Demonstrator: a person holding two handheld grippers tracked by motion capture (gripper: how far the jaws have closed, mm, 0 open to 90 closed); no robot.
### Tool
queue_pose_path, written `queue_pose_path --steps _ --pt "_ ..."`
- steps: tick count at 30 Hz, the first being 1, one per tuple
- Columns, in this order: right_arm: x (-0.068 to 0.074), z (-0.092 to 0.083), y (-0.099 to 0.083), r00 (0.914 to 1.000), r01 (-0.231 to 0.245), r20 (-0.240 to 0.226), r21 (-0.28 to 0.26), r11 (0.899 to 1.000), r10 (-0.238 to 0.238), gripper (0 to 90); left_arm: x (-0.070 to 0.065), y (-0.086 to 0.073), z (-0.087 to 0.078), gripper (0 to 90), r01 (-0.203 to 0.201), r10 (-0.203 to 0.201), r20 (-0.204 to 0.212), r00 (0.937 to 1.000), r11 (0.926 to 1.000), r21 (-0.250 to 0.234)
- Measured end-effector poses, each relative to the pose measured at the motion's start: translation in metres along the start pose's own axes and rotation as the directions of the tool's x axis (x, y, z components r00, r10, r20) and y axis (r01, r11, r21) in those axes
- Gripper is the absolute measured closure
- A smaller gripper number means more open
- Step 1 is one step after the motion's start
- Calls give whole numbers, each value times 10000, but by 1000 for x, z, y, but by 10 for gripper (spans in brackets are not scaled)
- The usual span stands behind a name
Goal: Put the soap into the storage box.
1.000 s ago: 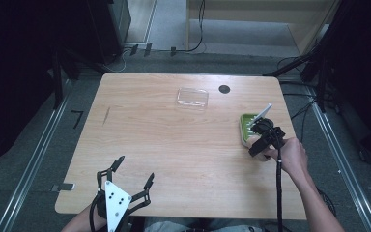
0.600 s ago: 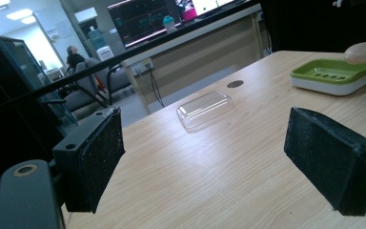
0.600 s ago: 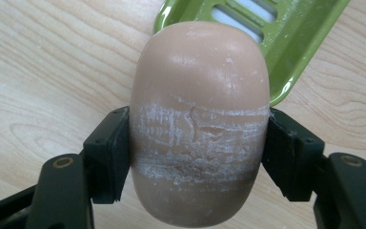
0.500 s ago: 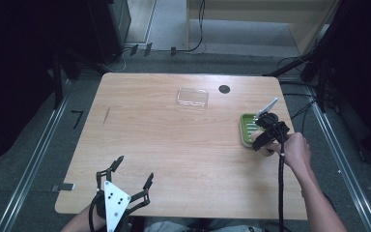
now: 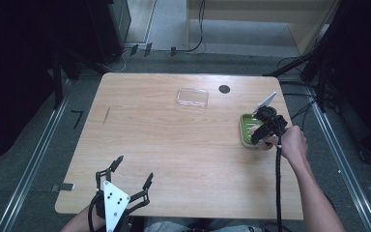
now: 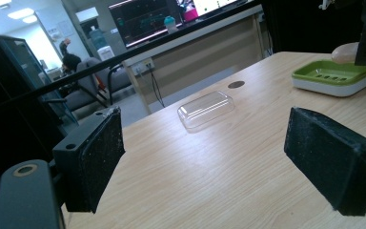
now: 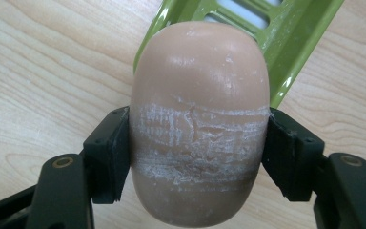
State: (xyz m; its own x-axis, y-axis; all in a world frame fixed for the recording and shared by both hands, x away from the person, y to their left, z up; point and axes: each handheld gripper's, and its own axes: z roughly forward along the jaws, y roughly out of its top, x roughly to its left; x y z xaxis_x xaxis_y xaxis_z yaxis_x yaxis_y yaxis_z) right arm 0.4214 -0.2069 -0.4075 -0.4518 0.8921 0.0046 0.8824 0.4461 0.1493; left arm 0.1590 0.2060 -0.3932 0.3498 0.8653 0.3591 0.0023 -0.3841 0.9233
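- Right gripper (image 7: 198, 157) has its jaws clamped on the soap bar (image 7: 200, 119), pads pressing both flanks (scuffed white where they bite).
- Soap hangs over the near corner of the green soap dish (image 7: 286, 43), which sits at about 3 o'clock on the tabletop (image 5: 174, 145).
- Left gripper (image 5: 125, 186) waits at 7 o'clock, jaws wide apart, nothing between them.
- Clear plastic lid (image 5: 192, 97) lies at 12 o'clock, just beside a dark round hole (image 5: 224, 89).

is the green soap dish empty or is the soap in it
Empty. The green soap dish shows bare slots, while the soap bar is clamped between the right gripper's fingers just past its corner.
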Motion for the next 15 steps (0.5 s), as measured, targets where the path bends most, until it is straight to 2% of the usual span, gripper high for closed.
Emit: queue_pose_path --steps 15 --pt "-7 6 12 9999 -109 -106 62 9999 109 330 0 0 0 138 -25 25 8 10000 10000 0"
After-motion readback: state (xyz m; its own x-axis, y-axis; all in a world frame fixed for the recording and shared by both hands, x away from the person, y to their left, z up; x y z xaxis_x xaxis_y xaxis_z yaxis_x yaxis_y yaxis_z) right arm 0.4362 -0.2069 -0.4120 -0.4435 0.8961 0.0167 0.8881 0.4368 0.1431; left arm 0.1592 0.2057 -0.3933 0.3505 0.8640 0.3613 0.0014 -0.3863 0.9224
